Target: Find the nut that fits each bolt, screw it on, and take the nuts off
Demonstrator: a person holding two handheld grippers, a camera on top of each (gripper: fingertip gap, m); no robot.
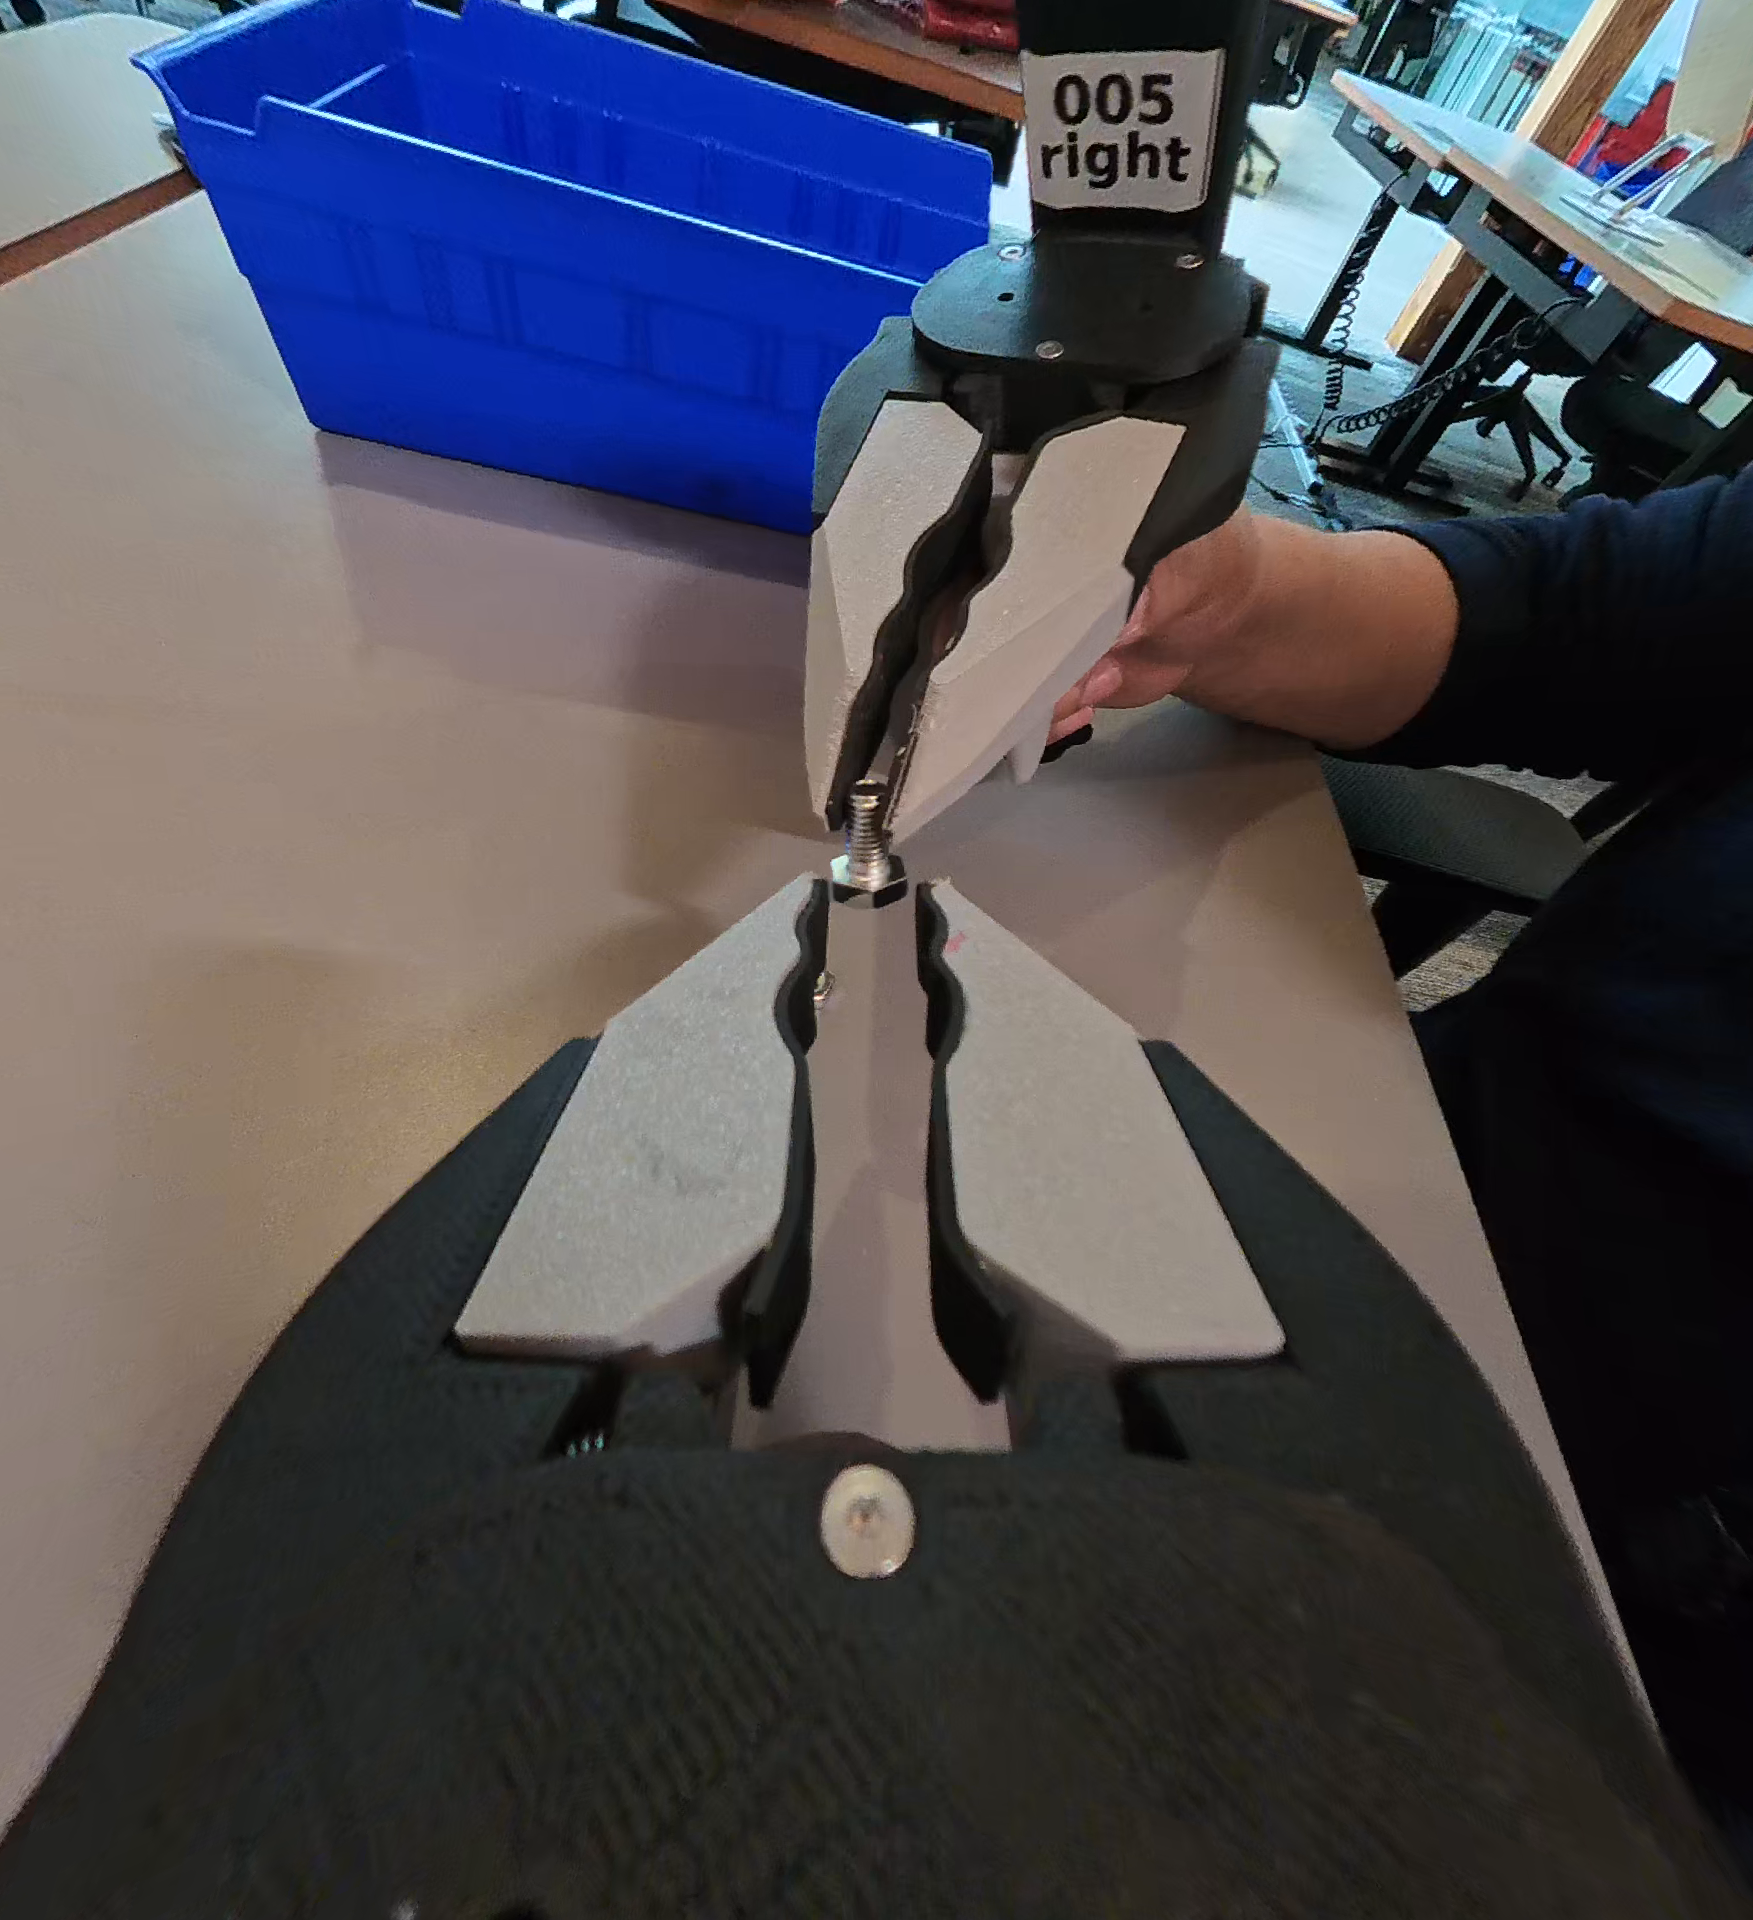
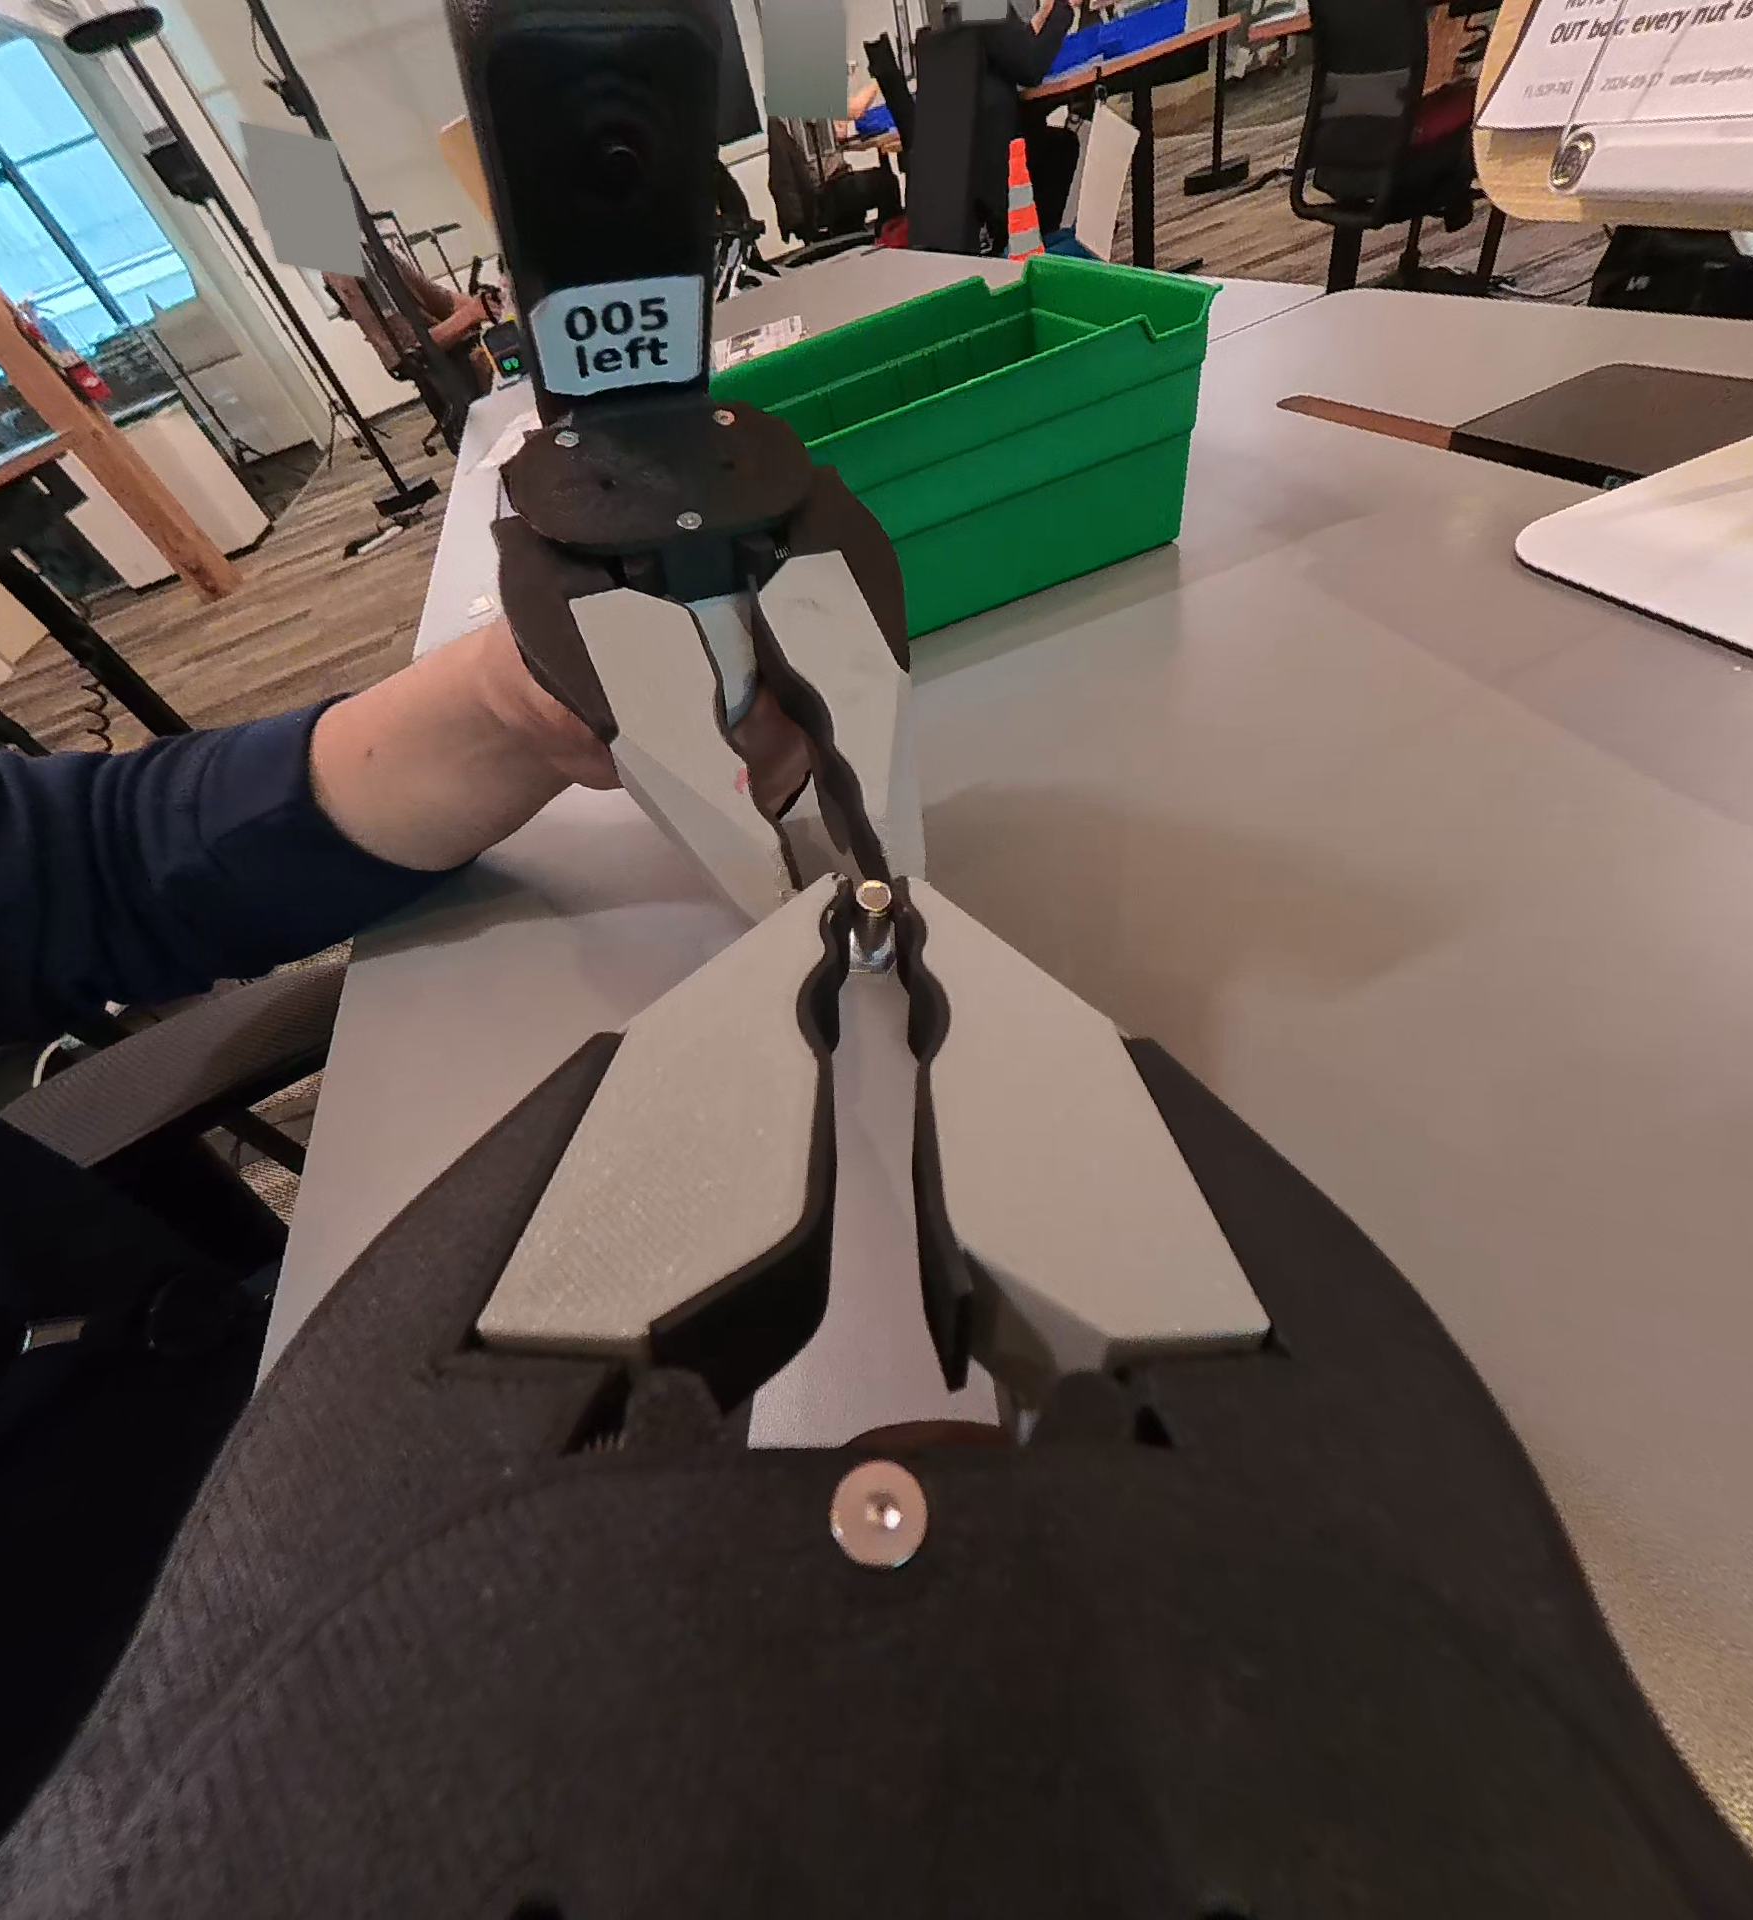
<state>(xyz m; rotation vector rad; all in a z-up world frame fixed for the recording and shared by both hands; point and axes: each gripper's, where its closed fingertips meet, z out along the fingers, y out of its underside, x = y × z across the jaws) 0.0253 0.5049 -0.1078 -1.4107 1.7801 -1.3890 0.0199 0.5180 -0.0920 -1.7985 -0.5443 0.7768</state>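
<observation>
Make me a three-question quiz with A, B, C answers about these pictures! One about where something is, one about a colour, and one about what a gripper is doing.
1. Where is the bolt?
A. Inside a bin
B. Between the tips of the two grippers, above the table
C. On the floor

2. What colour is the bin in the left wrist view?
A. Red
B. Yellow
C. Blue

3. What is the right gripper doing?
A. Gaping wide open with nothing in it
B. Pinching the bolt's threaded end
C. Lying on its side on the table

Answers:
1 B: the bolt sits between the right gripper and the left gripper, over the table.
2 C: the bin behind the right gripper is bright blue.
3 B: its fingertips close on the threads at the bolt's end.
</observation>
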